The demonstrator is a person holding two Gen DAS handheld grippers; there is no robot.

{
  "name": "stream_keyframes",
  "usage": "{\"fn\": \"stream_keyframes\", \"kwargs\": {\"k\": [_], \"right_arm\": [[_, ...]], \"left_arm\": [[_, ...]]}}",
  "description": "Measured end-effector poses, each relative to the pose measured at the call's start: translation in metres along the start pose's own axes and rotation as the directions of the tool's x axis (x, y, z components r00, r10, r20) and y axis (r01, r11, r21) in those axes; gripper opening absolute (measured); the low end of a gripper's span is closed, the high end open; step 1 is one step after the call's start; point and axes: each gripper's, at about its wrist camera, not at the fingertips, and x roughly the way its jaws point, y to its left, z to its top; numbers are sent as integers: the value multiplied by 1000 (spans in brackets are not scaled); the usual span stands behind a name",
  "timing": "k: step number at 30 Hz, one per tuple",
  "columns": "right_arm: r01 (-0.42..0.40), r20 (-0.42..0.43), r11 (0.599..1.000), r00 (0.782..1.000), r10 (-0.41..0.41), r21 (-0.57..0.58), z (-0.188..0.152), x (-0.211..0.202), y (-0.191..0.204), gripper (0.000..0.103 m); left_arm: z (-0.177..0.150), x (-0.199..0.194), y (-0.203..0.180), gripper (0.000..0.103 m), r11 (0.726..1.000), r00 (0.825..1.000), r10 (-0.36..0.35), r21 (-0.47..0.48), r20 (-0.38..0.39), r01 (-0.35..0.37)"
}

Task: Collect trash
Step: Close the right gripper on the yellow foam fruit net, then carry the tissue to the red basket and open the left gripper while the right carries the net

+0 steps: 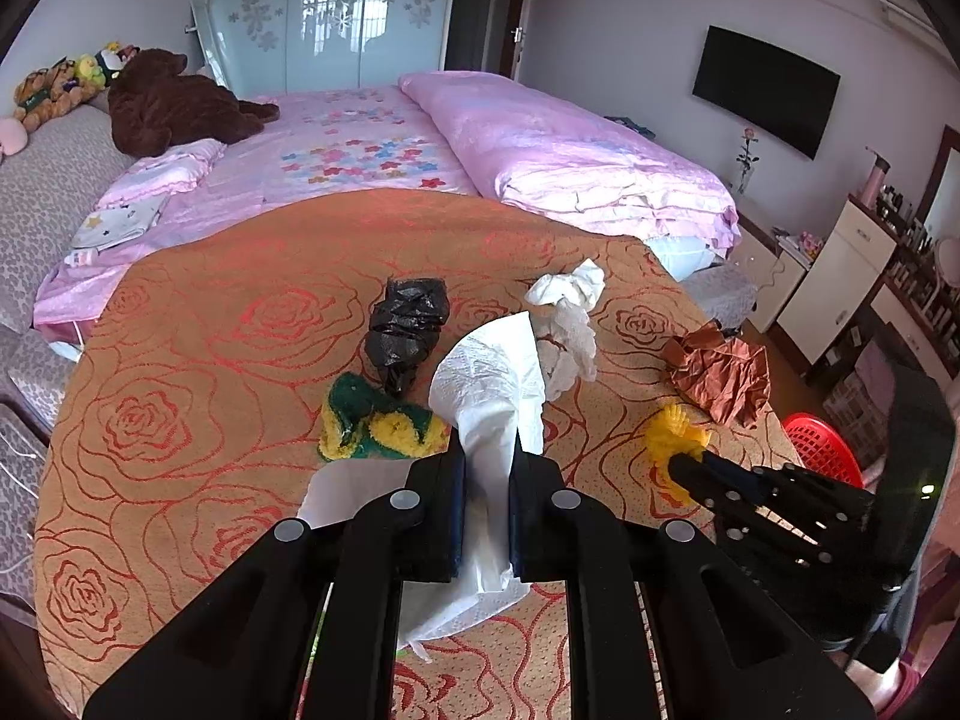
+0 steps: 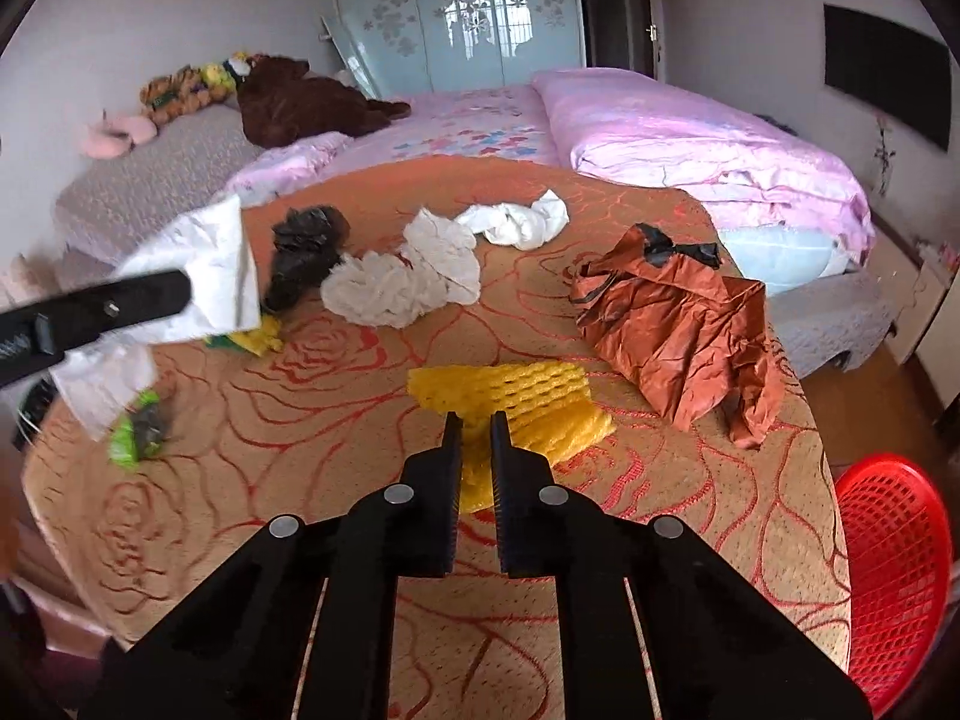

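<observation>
Trash lies on a round table with an orange rose-patterned cloth (image 1: pixel 192 360). My left gripper (image 1: pixel 487 450) is shut on a white tissue (image 1: pixel 492 384) and holds it above the cloth; it also shows in the right wrist view (image 2: pixel 216 264). My right gripper (image 2: pixel 476 420) is shut on a yellow foam net (image 2: pixel 510 396), which rests on the cloth; it shows in the left wrist view (image 1: pixel 675 429). A black crumpled bag (image 1: pixel 405 327), a green-and-yellow sponge (image 1: pixel 372 426), crumpled white paper (image 1: pixel 570 312) and a brown crumpled wrapper (image 1: pixel 720 375) lie on the table.
A red mesh basket (image 2: pixel 894 564) stands off the table's right edge. A small green-and-grey wrapper (image 2: pixel 135 429) lies at the table's left. A bed with pink bedding (image 1: pixel 540 144) is behind the table, a white cabinet (image 1: pixel 840 276) at right.
</observation>
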Motion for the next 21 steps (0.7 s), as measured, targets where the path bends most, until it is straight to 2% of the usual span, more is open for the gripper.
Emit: {"fn": "stream_keyframes", "kwargs": {"k": [12,21], "right_arm": [[-22,107,999,994,17,45,10,-62,-5,10],[43,165,996,985,-56,77,16,-92,-26,10]], "left_arm": [[4,-9,-15,10,1000,1000,-17,27,21,16],[8,-12,-37,10,998,999,-34,61,30,32]]}}
